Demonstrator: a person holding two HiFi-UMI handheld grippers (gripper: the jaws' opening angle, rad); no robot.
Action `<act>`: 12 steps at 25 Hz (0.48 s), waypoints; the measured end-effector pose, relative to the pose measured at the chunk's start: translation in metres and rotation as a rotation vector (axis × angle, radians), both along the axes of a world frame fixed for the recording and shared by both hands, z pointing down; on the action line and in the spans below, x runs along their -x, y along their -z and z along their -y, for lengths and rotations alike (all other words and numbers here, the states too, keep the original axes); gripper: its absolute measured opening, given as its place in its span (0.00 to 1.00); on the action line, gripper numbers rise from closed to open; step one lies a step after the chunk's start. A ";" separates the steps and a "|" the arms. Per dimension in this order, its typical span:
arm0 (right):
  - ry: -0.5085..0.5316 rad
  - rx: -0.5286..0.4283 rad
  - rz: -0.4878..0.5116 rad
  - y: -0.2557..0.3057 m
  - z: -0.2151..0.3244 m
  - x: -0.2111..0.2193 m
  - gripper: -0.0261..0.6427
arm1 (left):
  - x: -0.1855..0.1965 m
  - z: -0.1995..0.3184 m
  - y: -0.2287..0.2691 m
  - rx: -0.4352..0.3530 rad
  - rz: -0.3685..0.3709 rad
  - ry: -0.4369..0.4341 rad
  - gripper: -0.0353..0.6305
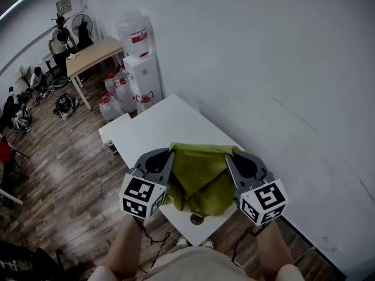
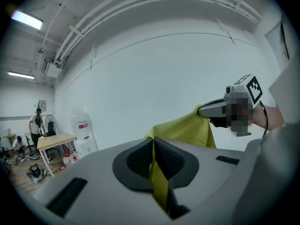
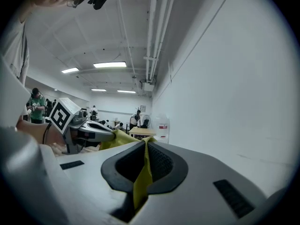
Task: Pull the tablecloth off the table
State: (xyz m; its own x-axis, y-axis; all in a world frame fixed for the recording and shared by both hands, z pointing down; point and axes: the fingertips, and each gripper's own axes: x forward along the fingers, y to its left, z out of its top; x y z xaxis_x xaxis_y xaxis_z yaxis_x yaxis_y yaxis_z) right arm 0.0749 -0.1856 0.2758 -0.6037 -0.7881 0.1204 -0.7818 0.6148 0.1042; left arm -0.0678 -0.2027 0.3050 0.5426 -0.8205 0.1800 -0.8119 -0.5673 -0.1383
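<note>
Fingers [image 2: 133, 162] of my left gripper [image 1: 170, 154] and my right gripper [image 1: 228, 157] are pinched shut on the cloth [image 1: 202, 177], a thin yellow-green fold between each pair of pads. It hangs bunched between them over the table's [image 1: 158, 127] near end. I judge it light, soft and limp, apt to slide from a shallow pinch, so I'd hold deep folds near opposite edges.

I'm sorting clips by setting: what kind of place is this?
Probably a shared workroom or lab, not a home: a water dispenser with spare jugs beside it, a wooden table with people nearby, and bare ceiling pipes with strip lights.
</note>
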 end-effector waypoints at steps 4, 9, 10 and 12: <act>0.011 0.056 -0.005 -0.024 -0.005 0.000 0.08 | 0.000 -0.004 -0.021 0.032 0.010 0.002 0.08; 0.015 0.081 0.003 -0.033 -0.004 -0.003 0.08 | -0.002 -0.004 -0.029 0.047 0.009 -0.002 0.08; 0.013 0.081 0.002 -0.032 -0.004 -0.003 0.08 | -0.003 -0.004 -0.029 0.048 0.009 -0.003 0.08; 0.013 0.080 0.001 -0.032 -0.004 -0.004 0.08 | -0.004 -0.004 -0.028 0.046 0.009 -0.004 0.08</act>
